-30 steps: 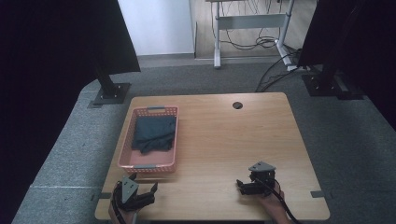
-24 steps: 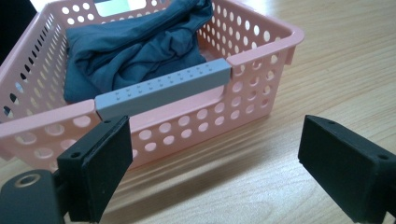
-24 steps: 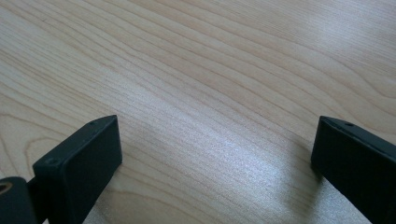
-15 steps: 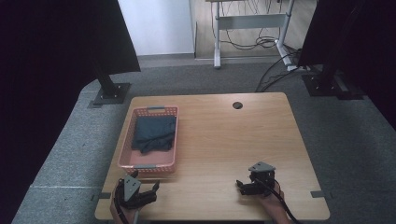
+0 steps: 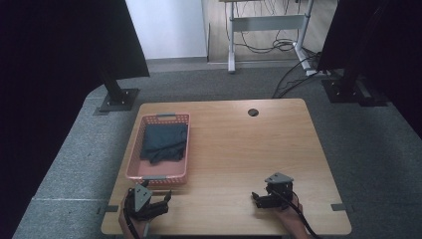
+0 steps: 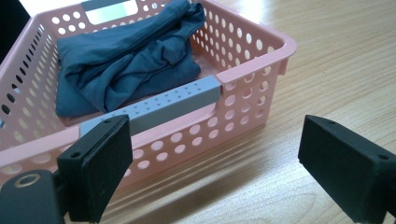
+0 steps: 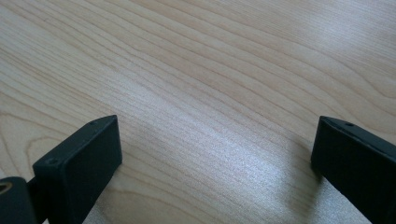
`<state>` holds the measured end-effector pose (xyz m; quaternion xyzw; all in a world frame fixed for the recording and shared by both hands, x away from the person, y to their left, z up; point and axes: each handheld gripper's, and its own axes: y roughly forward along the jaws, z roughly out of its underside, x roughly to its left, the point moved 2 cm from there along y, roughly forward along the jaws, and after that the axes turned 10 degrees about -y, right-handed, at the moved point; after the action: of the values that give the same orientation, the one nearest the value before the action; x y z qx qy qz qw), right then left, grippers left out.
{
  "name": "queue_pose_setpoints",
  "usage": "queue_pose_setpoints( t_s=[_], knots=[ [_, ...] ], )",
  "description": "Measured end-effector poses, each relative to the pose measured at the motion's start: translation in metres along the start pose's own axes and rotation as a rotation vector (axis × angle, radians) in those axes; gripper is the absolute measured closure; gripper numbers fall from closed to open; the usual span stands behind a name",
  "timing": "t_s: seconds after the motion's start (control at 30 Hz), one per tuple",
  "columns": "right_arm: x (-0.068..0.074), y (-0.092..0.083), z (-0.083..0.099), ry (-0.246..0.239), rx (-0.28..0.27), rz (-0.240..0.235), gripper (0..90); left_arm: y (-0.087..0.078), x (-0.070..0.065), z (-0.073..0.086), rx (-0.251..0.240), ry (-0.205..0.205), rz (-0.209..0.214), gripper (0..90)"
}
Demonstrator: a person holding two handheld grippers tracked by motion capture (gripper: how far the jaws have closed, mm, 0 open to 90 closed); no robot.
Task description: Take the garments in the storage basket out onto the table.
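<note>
Pink perforated basket holds a crumpled blue-grey shirt, and both the left gripper and right gripper wait near it, jaws wide open.

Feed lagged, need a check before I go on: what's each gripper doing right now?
Left gripper: open, holding nothing, just short of the pink basket.
Right gripper: open, holding nothing, over bare table.
</note>
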<state>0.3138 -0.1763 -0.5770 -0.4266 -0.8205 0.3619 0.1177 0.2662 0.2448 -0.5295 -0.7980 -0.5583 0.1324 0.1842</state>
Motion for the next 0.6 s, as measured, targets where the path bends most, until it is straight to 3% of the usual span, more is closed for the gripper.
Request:
queue_pose_setpoints(
  t_s=[0.1,0.33,0.6],
  knots=[
    [0.000,0.000,0.000,0.000,0.000,0.000,1.4,0.001,0.002,-0.003,-0.009,-0.023,0.011,10.0],
    [0.000,0.000,0.000,0.001,0.002,0.002,1.1,0.001,0.004,-0.011,-0.013,0.016,-0.010,10.1],
    [0.000,0.000,0.000,0.001,0.002,0.002,1.1,0.002,0.005,-0.021,-0.028,0.025,-0.010,10.2]
  ],
)
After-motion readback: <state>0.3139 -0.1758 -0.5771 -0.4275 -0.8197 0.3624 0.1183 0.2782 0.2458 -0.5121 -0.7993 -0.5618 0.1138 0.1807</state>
